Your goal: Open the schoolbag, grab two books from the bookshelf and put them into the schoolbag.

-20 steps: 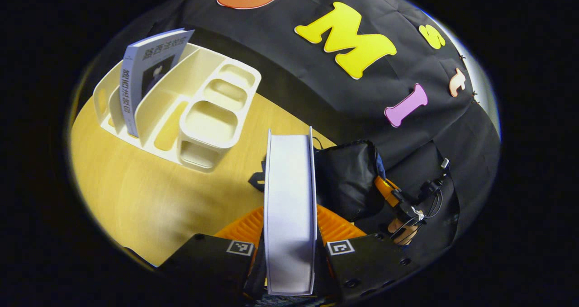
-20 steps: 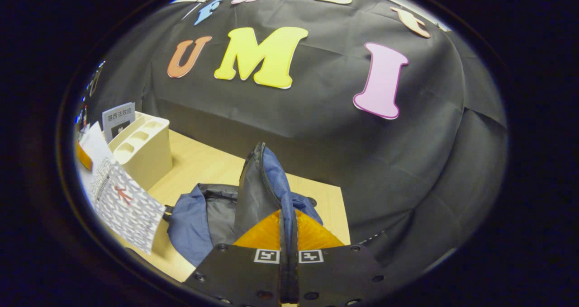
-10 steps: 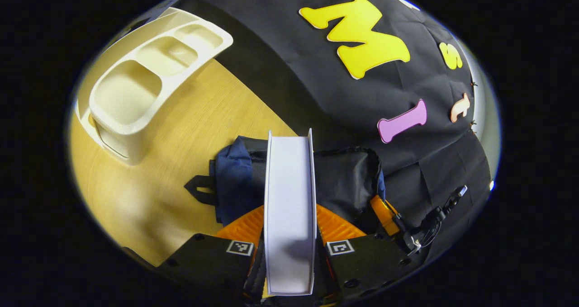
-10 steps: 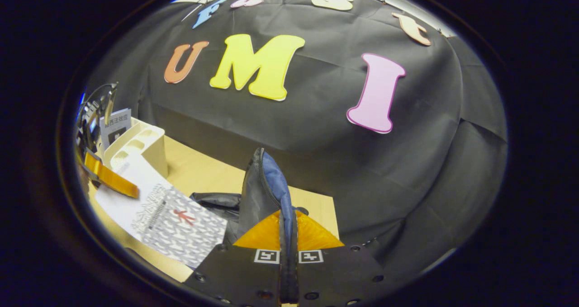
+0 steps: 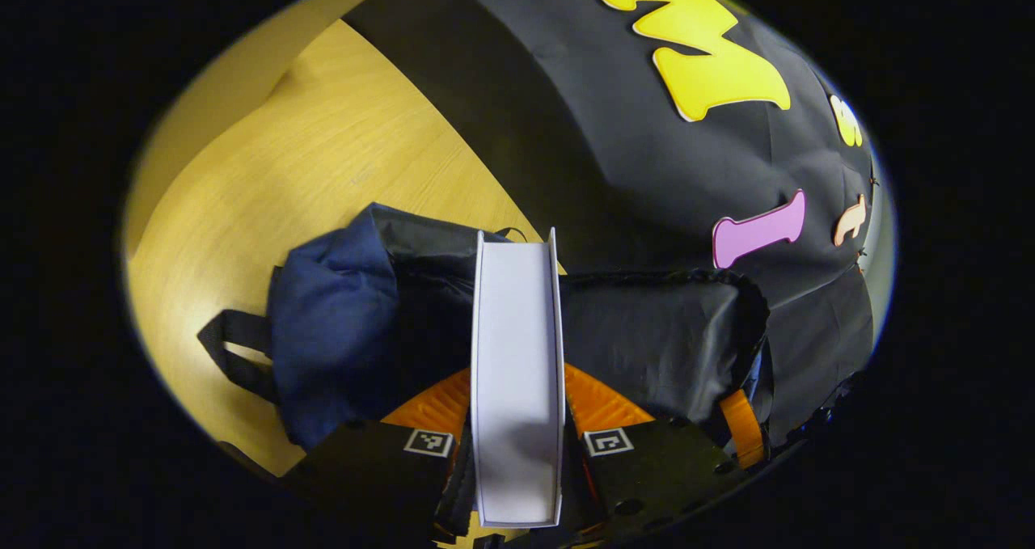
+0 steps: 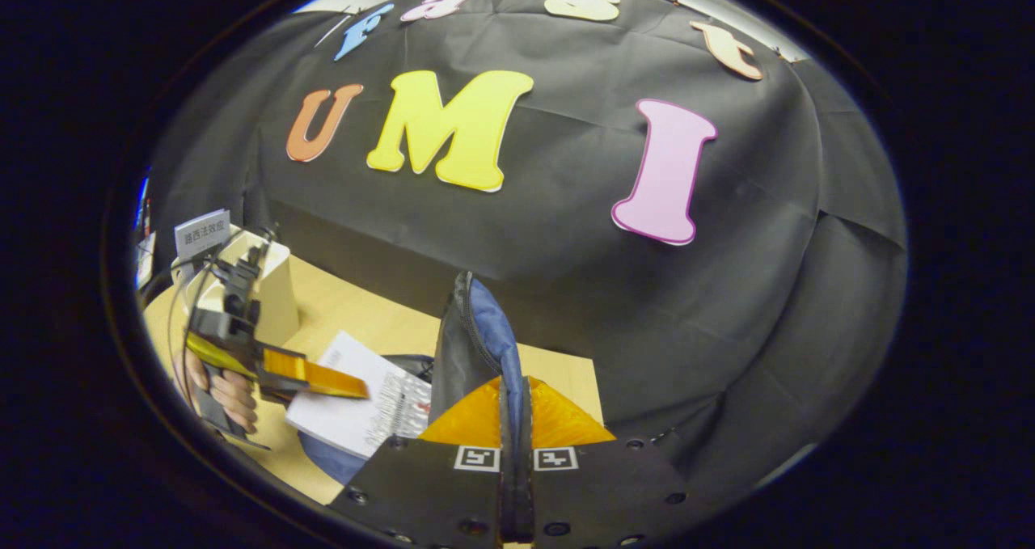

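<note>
My left gripper (image 5: 517, 375) is shut on a white-edged book (image 5: 517, 306), held upright over the open schoolbag (image 5: 331, 331). The bag is navy outside with a black lining (image 5: 647, 339) and lies on the wooden table (image 5: 323, 153). My right gripper (image 6: 515, 387) is shut on the bag's zipped flap (image 6: 465, 331), holding it up. In the right gripper view the left gripper (image 6: 323, 379) brings the patterned book (image 6: 356, 411) over the bag's mouth. A second book (image 6: 202, 232) stands in the cream bookshelf (image 6: 271, 290) at the far left.
A hand (image 6: 230, 391) holds the left gripper. The bag's black strap (image 5: 234, 355) trails onto the table at the left. The bookshelf's cream wall (image 5: 267, 72) rises at the upper left of the left gripper view. The black cloth wall stands close behind the bag.
My left gripper has carried the book away from the bookshelf and rightward, to above the open bag. The right gripper has kept the flap raised, almost unmoved.
</note>
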A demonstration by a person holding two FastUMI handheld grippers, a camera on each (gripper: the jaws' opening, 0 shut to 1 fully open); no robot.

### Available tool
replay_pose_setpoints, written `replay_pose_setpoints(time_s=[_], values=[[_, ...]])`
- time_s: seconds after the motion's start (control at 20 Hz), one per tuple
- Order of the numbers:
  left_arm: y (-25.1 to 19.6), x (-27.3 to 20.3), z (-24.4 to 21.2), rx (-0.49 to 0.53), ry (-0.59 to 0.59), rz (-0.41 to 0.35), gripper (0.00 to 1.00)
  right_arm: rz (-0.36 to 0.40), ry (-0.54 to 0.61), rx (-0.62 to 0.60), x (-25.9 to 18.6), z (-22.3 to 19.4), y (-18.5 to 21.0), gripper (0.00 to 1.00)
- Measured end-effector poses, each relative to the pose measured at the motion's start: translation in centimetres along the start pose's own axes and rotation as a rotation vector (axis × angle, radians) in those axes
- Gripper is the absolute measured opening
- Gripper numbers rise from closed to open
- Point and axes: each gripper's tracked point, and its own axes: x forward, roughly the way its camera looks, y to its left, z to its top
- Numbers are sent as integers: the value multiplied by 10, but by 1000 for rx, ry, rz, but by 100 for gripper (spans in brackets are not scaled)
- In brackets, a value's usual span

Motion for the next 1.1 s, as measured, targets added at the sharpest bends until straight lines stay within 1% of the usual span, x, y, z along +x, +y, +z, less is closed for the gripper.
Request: replay_pose_setpoints(time_s=[0.05, 0.25, 0.35, 0.55, 0.65, 0.75, 0.8, 0.9, 1.0, 1.1], values=[[4, 8, -4, 3, -2, 9, 45, 3, -3, 2, 0, 3, 2, 1], [4, 40, -20, -26, -35, -32, 45, 9, -26, 2, -5, 11, 7, 0], [2, 52, -26, -14, -58, -38, 45, 16, -34, 7, -7, 15, 12, 0], [0, 66, -35, 37, -89, -22, 45, 30, -46, 10, -11, 20, 22, 0], [1, 70, -36, 126, -113, 17, 47, 33, -46, 9, -10, 21, 25, 0], [15, 67, -34, 274, -112, 137, 54, 31, -41, 13, -10, 19, 26, 0], [20, 66, -31, 329, -108, 175, 70, 29, -38, 13, -9, 16, 24, 0], [21, 62, -30, 381, -87, 194, 84, 16, -28, 19, -10, 11, 18, 0], [26, 54, -23, 433, -81, 218, 88, 8, -21, 24, -10, 6, 14, 0], [30, 39, -12, 485, -91, 265, 93, -4, -13, 30, -10, 0, 10, 0]])
